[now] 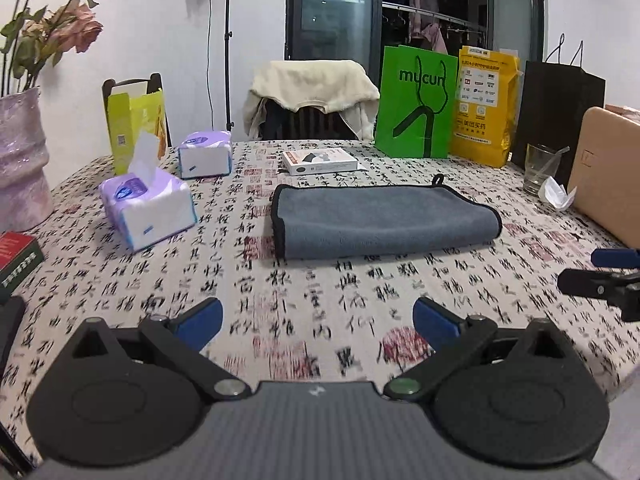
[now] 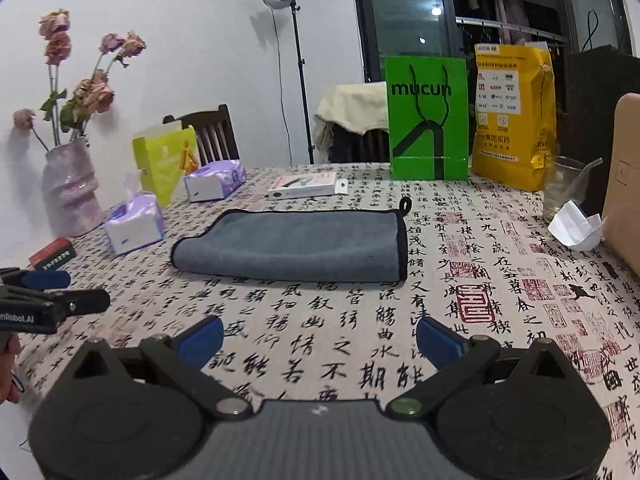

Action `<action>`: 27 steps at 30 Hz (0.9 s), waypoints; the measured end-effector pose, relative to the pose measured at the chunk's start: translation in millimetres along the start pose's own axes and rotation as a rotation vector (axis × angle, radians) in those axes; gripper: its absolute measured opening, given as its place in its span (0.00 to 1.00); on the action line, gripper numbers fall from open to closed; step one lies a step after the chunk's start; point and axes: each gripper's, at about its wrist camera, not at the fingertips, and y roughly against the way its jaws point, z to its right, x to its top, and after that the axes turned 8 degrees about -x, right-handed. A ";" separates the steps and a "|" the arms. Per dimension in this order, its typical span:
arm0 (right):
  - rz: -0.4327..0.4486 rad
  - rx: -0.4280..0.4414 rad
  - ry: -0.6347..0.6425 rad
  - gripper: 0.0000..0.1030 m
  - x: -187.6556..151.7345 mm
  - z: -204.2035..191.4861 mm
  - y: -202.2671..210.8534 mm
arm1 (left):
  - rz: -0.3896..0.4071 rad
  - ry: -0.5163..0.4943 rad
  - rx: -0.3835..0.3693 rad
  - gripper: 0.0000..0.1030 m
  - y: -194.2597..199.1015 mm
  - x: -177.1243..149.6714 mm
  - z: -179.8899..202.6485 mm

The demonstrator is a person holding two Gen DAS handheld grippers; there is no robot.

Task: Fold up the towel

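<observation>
**Towel sitting folded mid-counter, both grippers hanging back**

Calligraphy-print cloth covers the whole counter, and it's pretty cluttered around the edges. Grey towel with black trim lies flat near the middle, doubled over with the fold on the near side and its little hanging loop poking out at the far corner. Nothing is touching it.

Left gripper hovers over the cloth on the near side of the towel, blue pads spread wide with nothing between them. Right gripper is the same deal: spread apart, empty, well short of the towel.

Behind the towel there's a flat white box, then a green bag and a yellow bag standing along the far edge. Two purple tissue packs sit off to the left, and a drinking glass to the right with crumpled paper just beside it.
</observation>
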 end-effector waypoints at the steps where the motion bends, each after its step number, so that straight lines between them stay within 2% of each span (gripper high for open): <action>1: 0.006 -0.001 0.002 1.00 -2.4 -1.5 3.7 | 0.003 -0.003 0.004 1.00 3.7 -3.3 1.1; 6: 0.013 0.019 -0.012 1.00 -16.0 -6.3 23.2 | 0.021 0.023 0.014 1.00 21.7 -19.9 4.3; 9: 0.011 0.017 -0.001 1.00 -25.1 -9.4 33.2 | 0.027 0.034 -0.013 1.00 33.0 -30.7 6.6; 27: 0.051 0.030 0.024 1.00 -69.3 -33.0 105.8 | 0.075 -0.045 -0.096 1.00 82.7 -64.0 43.7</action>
